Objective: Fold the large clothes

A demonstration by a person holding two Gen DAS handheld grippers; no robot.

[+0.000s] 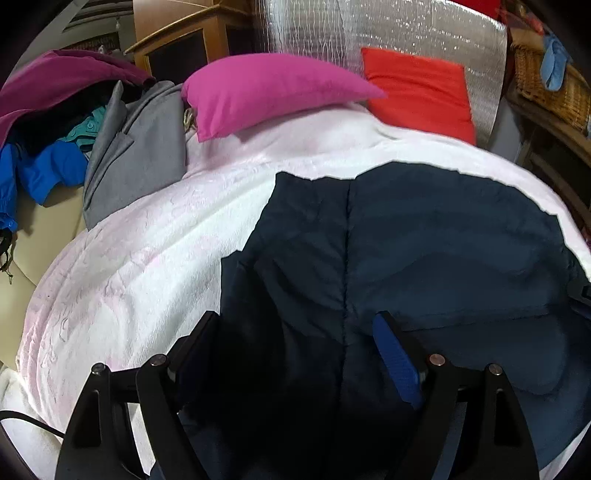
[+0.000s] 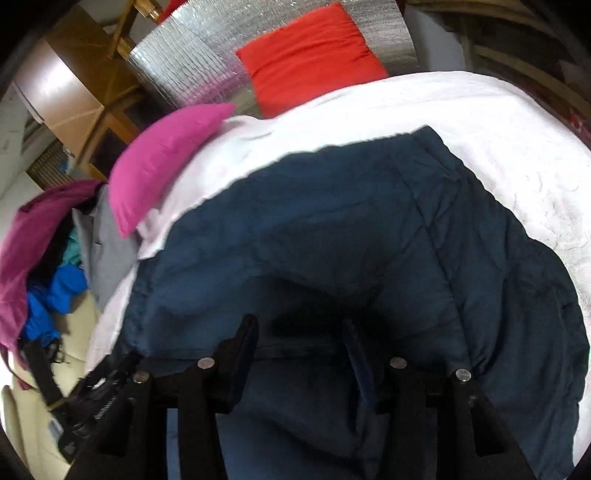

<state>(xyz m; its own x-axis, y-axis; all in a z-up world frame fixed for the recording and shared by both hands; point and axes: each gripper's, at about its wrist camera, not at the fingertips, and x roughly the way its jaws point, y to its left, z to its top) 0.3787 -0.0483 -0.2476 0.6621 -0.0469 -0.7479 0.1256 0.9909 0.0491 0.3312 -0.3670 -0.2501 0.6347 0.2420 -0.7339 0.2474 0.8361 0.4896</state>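
Working outward from your left gripper [image 1: 295,343]: its jaws stand wide, empty, over the near edge of the navy quilted jacket [image 1: 424,236]. Your right gripper [image 2: 301,339] is likewise wide and empty, equally near. The jacket's centre seam runs away toward the pink pillow [image 1: 266,88], across the white blanket [image 1: 147,266].

The navy jacket [image 1: 424,236] is matt quilted cloth with stitched seams. Beneath it the white bed cover [image 1: 147,258] looks soft and nubbly. At the upper edge of the frame, a silver sheet [image 1: 388,33] glitters like foil. The pink cushion [image 1: 266,88] is smooth matt fabric, and the basket [image 1: 546,88] at upper right is woven wicker.
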